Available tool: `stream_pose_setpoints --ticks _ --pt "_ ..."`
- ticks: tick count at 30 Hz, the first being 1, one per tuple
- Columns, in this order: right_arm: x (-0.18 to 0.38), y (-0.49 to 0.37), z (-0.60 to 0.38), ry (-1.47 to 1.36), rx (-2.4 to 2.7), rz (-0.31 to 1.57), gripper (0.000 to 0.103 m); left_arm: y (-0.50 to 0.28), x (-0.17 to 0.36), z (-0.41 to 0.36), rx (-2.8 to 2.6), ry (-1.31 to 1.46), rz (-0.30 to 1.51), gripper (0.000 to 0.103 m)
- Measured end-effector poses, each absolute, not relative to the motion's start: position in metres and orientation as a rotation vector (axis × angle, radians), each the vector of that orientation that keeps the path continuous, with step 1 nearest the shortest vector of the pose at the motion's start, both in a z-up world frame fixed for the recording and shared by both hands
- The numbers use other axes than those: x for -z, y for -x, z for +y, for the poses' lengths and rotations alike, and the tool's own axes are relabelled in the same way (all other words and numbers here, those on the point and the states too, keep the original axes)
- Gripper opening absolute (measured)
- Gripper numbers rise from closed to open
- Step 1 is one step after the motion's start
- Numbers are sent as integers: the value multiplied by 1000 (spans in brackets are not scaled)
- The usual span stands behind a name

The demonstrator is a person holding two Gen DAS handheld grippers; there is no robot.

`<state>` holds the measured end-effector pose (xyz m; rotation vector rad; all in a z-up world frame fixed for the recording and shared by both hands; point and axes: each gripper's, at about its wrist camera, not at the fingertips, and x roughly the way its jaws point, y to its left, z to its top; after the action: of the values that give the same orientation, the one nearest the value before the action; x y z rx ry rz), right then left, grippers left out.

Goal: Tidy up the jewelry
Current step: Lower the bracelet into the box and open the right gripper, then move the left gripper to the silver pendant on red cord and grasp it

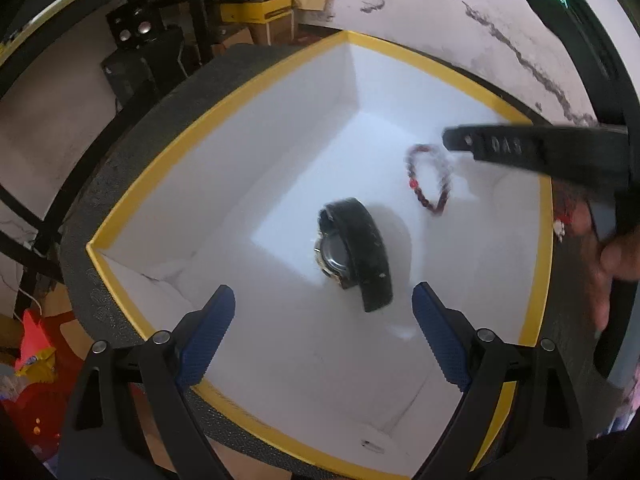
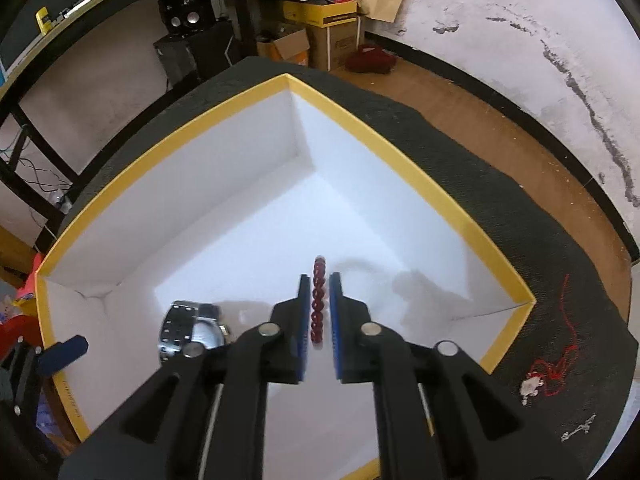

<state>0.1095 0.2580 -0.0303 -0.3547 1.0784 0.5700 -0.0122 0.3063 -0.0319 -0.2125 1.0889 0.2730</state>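
Our right gripper [image 2: 319, 312] clenches the red bead bracelet [image 2: 318, 300] edge-on, long axis running forward, hanging over the box [image 2: 400, 148] floor; left gripper [image 1: 324, 320] released, spread above the watch [image 1: 352, 252]

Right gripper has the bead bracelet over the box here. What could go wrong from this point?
The right gripper pinches the red bead bracelet edge-on, so the round beads may slip out early. Released here, it could land against the watch already in the white box. The red string necklace on the dark mat outside could snag when picked up.
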Motion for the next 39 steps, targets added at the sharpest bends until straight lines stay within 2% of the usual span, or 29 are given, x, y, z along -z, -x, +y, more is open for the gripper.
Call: stream_pose_setpoints --ticks 1,2,4,8,12,15,22,24,30,35,39 --pt "29 -109 255 352 -572 1072 51 13 32 303 -265 208 1087 88" --pt "24 -108 252 346 -580 1049 70 13 32 301 -253 220 1090 88" --pt "15 -104 247 342 -588 1014 76 15 32 296 -233 222 1095 88" --pt "-12 -100 224 291 -596 973 97 13 32 284 -217 215 1087 88" --pt "-37 -83 163 254 -530 905 97 8 33 268 -163 231 1103 88" --pt "-48 -66 96 167 -463 878 97 5 32 252 -195 135 1106 88" --pt "-38 -24 -39 21 -303 865 97 6 9 220 -223 12 1047 88" --pt "-30 -20 -64 -13 -278 882 97 4 0 207 -206 18 1007 92" --pt "-10 -18 -106 15 -184 899 97 -11 -21 135 -106 -29 899 94" --pt "-9 -11 -147 31 -57 863 97 -36 -15 81 -26 -31 902 97" --pt "2 -10 -182 -11 1 865 97 -62 0 54 63 33 984 97"
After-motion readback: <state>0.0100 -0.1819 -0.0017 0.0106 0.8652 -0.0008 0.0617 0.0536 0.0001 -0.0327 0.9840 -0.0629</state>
